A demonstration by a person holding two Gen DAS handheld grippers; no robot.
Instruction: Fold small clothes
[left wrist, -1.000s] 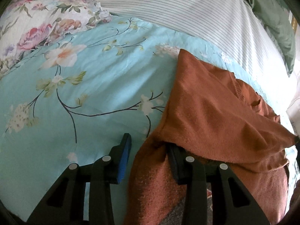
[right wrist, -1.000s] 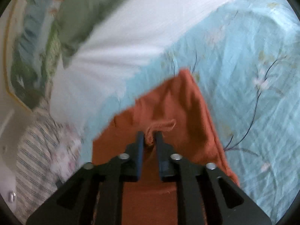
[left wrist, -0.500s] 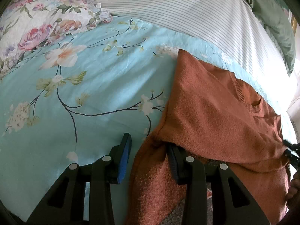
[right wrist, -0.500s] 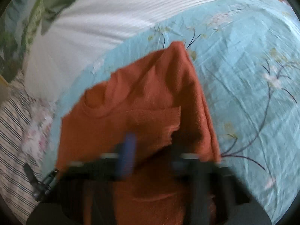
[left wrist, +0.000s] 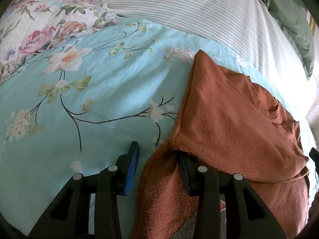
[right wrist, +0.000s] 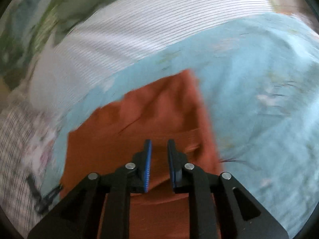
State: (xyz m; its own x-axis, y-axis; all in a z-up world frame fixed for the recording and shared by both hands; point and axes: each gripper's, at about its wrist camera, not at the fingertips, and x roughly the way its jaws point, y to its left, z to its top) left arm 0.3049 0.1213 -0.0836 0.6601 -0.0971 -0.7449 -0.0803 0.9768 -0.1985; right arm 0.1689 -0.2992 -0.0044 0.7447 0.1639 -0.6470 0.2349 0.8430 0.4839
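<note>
Rust-orange knit sweater (left wrist: pixel 229 119) lies on the turquoise floral sheet, one side folded over itself so a corner points up-bed; ribbed neckline shows at right, lower edge spills forward.

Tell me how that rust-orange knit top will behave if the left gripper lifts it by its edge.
Probably floppy: the rust-orange knit top already drapes and creases over the floral sheet. Its fuzzy knit looks grippy, so it likely won't slip from the pads. The left gripper stands open, one finger under a fold, so lifting there may undo that fold.

I was working in a home bedroom: a bed (left wrist: pixel 103 91) with floral turquoise cover, striped sheet (left wrist: pixel 199 10) and flowered pillow (left wrist: pixel 49 22).
</note>
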